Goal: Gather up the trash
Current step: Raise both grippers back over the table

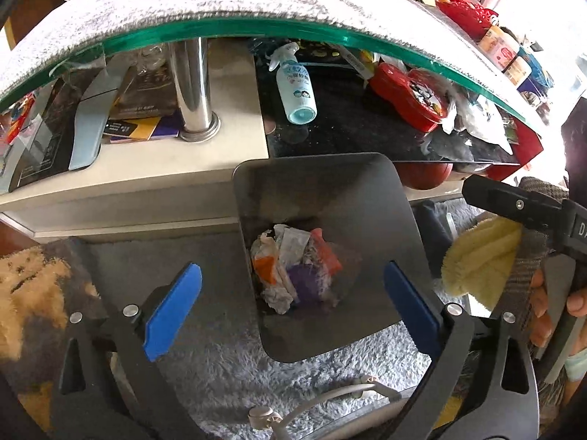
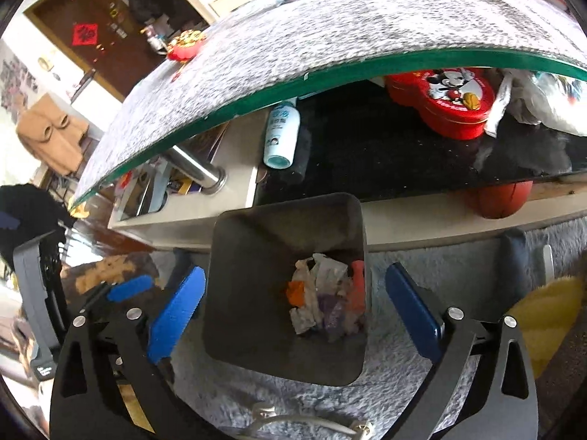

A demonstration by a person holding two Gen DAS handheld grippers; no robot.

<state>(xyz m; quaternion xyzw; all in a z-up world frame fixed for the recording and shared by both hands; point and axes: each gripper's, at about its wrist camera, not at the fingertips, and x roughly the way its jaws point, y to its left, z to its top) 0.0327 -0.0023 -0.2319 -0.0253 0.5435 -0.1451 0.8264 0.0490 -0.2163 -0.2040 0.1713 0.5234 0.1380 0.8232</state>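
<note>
1. Black plastic bin [image 1: 367,198], square-mouthed, centre of both views, standing on the grey shag rug [image 1: 220,359] just beside the low table's edge. Its place under both grippers suits dropping from above.
2. Crumpled trash [image 1: 293,267] (white paper, orange and purple wrappers) lies at the bin's bottom; judged already collected.
3. Left gripper [image 1: 291,306], lower centre of its view, blue pads spread wide, nothing between them, poised over the bin mouth.
4. Right gripper [image 2: 293,308], likewise wide and empty above the bin; probably just emptied or waiting for the next piece.
5. Glass tabletop [image 1: 256,27] with green edge and a grey speckled cover arcs across the upper frame on a chrome post [image 1: 190,88].
6. Lower shelf: spray bottle [image 1: 295,84] lying down, red cartoon tin [image 1: 411,95], crumpled white bags [image 1: 473,117] at right (possibly further trash).
7. Room: brown door [image 2: 91,33] upper left in the right view; cluttered household.
</note>
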